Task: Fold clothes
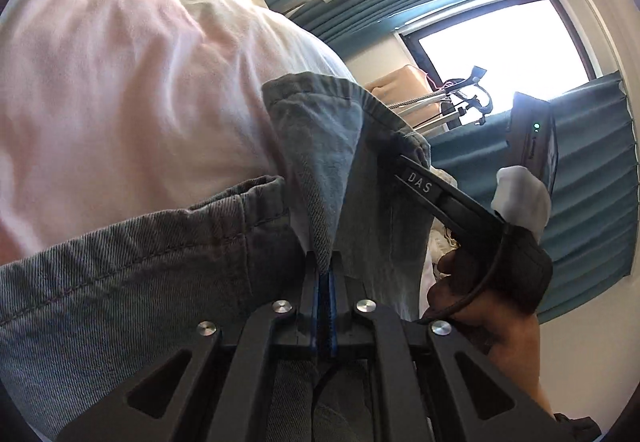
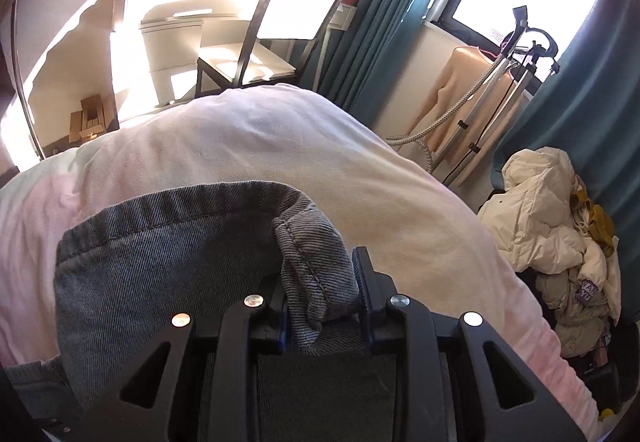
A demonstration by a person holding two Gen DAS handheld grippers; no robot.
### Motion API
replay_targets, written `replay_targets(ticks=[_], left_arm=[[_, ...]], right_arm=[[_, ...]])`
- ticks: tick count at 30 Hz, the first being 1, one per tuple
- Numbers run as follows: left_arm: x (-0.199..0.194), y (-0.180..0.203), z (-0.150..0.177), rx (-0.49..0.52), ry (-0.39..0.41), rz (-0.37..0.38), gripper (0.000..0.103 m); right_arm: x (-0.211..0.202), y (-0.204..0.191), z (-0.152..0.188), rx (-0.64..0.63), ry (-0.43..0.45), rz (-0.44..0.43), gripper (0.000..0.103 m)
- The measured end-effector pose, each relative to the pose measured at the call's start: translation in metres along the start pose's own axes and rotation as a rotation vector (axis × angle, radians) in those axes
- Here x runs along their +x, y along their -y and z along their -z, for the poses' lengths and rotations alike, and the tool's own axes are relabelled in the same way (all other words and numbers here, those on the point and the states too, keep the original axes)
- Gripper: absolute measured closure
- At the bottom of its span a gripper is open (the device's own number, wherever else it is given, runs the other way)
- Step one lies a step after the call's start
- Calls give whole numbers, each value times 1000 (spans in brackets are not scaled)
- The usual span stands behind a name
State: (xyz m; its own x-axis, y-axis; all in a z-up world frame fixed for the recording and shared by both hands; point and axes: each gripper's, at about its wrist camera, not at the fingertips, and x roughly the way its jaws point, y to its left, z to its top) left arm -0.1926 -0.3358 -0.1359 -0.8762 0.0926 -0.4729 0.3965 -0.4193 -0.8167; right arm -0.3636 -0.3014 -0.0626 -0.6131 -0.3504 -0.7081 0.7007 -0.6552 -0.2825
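The left gripper [image 1: 325, 274] is clamped fully shut on a thin fold of the grey denim garment [image 1: 120, 282], which lies over a pale pink bed sheet [image 1: 120, 82]. The right gripper [image 2: 322, 298] stands partly open, with a thick rolled hem of the same denim sitting between its fingers [image 2: 366, 282] and filling the gap. Beside the bed, a cream puffer jacket [image 2: 536, 210] is heaped near the teal curtains [image 2: 372, 22]

Grey denim jeans [image 2: 168, 242], pale pink sheet [image 2: 280, 130], teal curtains [image 2: 368, 22].
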Motion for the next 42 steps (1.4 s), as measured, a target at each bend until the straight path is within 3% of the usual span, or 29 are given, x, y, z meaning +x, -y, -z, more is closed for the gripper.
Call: replay_targets(ticks=[3,5,12,17,19,22,24,27,30,35,40,42], left_arm=[[-2,3,1,23,1,-16,99],[-3,8,2,50,5,-30,99],[-11,7,1,52,-7,-57,99],[-12,10,4,56,-6,-73,99],[-11,10,4,49,-9,-79,99],[-10,10,4,39,-13,-89,99],[-10,10,5,39,-13,-96,99],[-9,10,6,52,-13,-115,99],[-7,10,7,64,-16,-135,99],[-4,13,8,65,-8,-153,99],[-2,16,9,80,-2,-174,99],[-1,15,9,78,-3,-173,99]], right_arm=[[-8,9,5,42,11,-79,62],[-23,20,9,54,16,-90,42],[-105,92,52,187,32,-79,34],[-169,174,137,382,19,11,33],[-190,202,178,409,7,86,33],[-214,226,244,421,-42,197,33],[-222,233,287,454,-77,206,33],[-225,239,339,541,-113,172,33],[-229,235,379,656,-94,124,33],[-220,255,430,1031,-111,-22,33],[-211,290,458,1280,1,-123,33],[-208,298,471,1355,55,-138,42]])
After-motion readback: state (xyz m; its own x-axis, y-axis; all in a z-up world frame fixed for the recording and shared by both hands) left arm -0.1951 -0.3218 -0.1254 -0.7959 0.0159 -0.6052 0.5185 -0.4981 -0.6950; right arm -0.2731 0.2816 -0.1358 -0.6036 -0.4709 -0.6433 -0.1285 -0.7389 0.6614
